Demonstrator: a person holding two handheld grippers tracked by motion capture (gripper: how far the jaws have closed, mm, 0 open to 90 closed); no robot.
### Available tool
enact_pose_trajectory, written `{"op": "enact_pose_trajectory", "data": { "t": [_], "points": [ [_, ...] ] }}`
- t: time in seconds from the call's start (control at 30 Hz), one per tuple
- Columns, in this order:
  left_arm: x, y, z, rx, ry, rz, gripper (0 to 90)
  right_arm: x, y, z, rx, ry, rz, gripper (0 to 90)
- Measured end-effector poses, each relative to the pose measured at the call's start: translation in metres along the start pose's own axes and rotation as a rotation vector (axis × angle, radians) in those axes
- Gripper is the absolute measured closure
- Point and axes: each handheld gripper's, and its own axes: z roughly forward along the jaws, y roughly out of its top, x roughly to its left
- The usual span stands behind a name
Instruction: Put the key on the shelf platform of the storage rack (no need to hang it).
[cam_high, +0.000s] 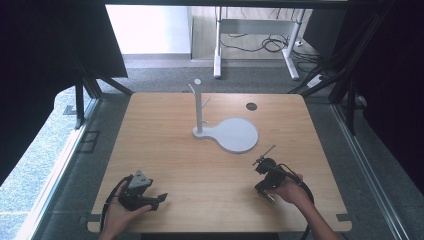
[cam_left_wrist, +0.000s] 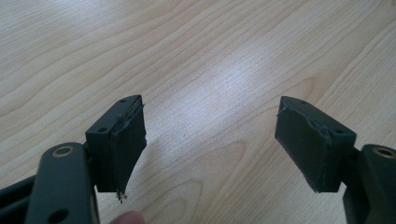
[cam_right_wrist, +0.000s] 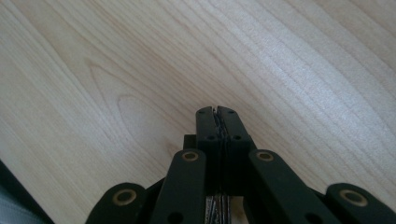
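Left gripper (cam_left_wrist: 210, 140) held spread, nothing between; right gripper (cam_right_wrist: 217, 112) clenched empty. White stand (cam_high: 226, 131) seen from above.

A light wooden surface (cam_high: 165, 165) stands on grey carpet (cam_high: 160, 75). Beyond it a white-legged desk frame (cam_high: 220, 45) stands over tangled black cables (cam_high: 272, 44). Dark curtains (cam_high: 45, 60) hang at both sides, and daylight brightens the far floor.

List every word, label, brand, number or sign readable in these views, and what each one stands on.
None: no readable text anywhere. The wooden table, the white stand with its round base, the left gripper and the right gripper carry no lettering, label or number.
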Motion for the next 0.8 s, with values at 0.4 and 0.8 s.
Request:
{"op": "enact_pose_trajectory", "data": {
  "t": [0.4,0.8],
  "points": [
    [0.0,0.0,0.0,0.0,0.003,0.0,24.9,-0.001,-0.001,-0.005,0.022,-0.001,-0.011,90.0],
    [0.0,0.0,0.0,0.001,0.003,0.0,24.9,-0.005,-0.003,-0.028,-0.01,-0.016,-0.009,90.0]
  ]
}}
